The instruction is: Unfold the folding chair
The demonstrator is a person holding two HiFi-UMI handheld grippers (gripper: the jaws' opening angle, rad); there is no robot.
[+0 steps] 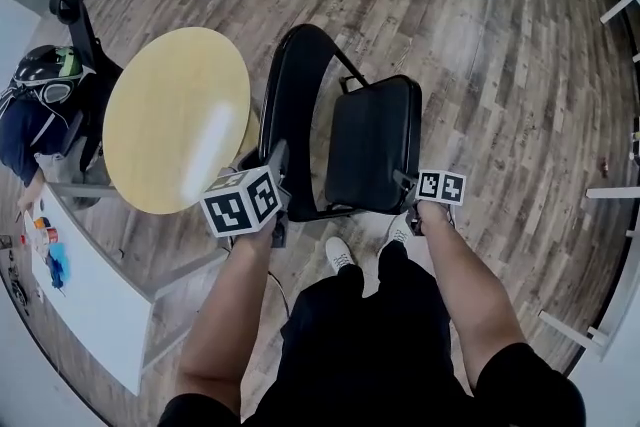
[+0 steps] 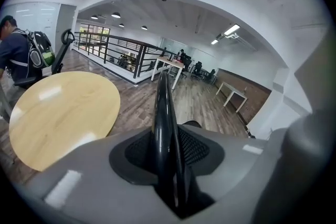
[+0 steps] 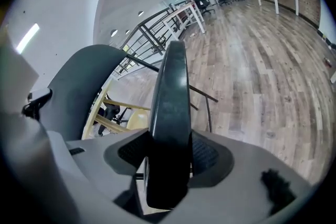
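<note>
Round table [image 1: 175, 115] sits on the left. Just right of it stands the folding chair [image 1: 372, 120], its long axis running away from the person. The seat [image 1: 375, 165] lies right of the back frame [image 1: 278, 110]. The left claw [image 1: 278, 163] is clamped on the frame's tube and the right claw [image 1: 405, 183] on the seat's near edge. Next, I'd say, is spreading the two apart.

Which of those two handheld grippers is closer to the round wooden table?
Left. The left gripper clamps the chair's black frame right beside the table edge; the right gripper holds the seat, on the chair's far side.
</note>
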